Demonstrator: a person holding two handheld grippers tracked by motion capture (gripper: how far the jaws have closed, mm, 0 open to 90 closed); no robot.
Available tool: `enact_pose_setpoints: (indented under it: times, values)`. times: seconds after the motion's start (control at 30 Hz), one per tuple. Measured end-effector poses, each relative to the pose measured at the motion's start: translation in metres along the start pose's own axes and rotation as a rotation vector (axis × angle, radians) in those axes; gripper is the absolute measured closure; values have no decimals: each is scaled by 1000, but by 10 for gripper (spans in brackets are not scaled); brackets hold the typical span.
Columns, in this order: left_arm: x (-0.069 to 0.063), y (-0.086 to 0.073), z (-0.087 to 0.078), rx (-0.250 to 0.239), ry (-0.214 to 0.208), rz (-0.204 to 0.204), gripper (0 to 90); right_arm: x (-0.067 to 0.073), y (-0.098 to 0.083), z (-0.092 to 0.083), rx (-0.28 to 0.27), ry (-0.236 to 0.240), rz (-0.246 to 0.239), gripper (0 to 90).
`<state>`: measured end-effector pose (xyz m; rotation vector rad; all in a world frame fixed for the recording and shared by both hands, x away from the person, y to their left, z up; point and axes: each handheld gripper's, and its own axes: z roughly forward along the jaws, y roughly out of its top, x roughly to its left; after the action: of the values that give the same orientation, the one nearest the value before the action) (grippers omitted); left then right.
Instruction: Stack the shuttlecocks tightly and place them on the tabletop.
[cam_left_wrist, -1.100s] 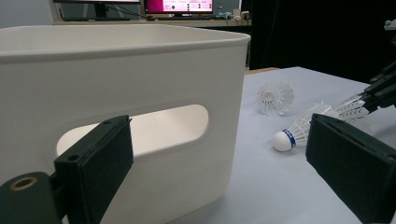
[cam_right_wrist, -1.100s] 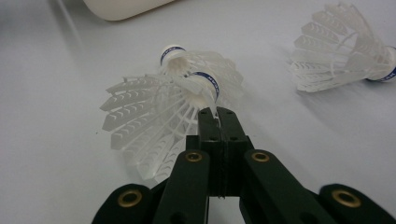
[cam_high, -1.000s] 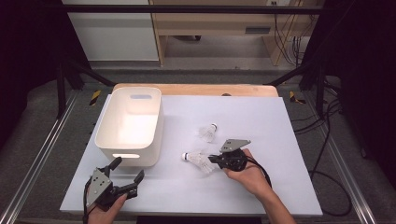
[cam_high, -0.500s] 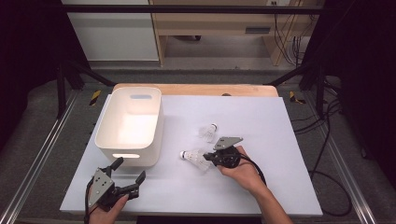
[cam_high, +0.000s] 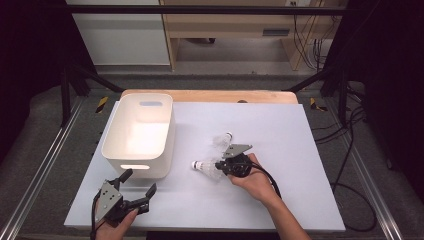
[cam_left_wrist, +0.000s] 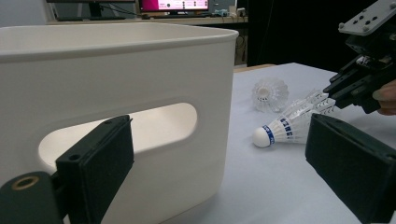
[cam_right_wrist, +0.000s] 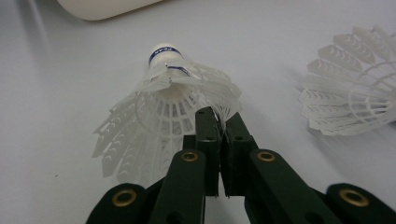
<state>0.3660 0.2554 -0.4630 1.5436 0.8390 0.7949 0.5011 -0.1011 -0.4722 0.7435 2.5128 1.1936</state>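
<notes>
A white shuttlecock with a blue-banded cork (cam_high: 206, 166) (cam_right_wrist: 163, 107) lies on its side on the white table top, cork toward the bin. My right gripper (cam_high: 221, 166) (cam_right_wrist: 220, 121) is shut, its jaws pinching the rim of this shuttlecock's skirt. A second white shuttlecock (cam_high: 221, 140) (cam_right_wrist: 350, 102) lies just beyond, apart from the gripper. My left gripper (cam_high: 139, 181) (cam_left_wrist: 219, 154) rests at the near left, open, nothing between its fingers, facing the bin's front wall. The left gripper view shows both shuttlecocks (cam_left_wrist: 285, 128) (cam_left_wrist: 269, 93) and the right gripper (cam_left_wrist: 334, 88).
A white plastic bin (cam_high: 137, 167) (cam_left_wrist: 140, 70) with a handle slot stands at the left of the white table top (cam_high: 280, 140), its inside looking empty. A wooden strip runs along the far edge. Metal rails flank both sides.
My right hand and gripper have shifted a little to the left, toward the bin, at the shuttlecock's skirt. The left gripper has stayed put.
</notes>
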Motion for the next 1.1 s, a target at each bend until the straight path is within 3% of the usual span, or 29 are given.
enact_pose_setpoints:
  times: [0.27, 0.47, 1.1]
  values:
    - [0, 0, 0, 1, -1, 3, 79, 1, 0, 0, 22, -31, -5, 747]
    - [1, 0, -1, -1, 3, 5, 78, 0, 0, -4, 31, -52, 17, 622]
    - [4, 0, -4, -9, 14, 2, 78, 1, -7, -18, 35, -104, 51, 432]
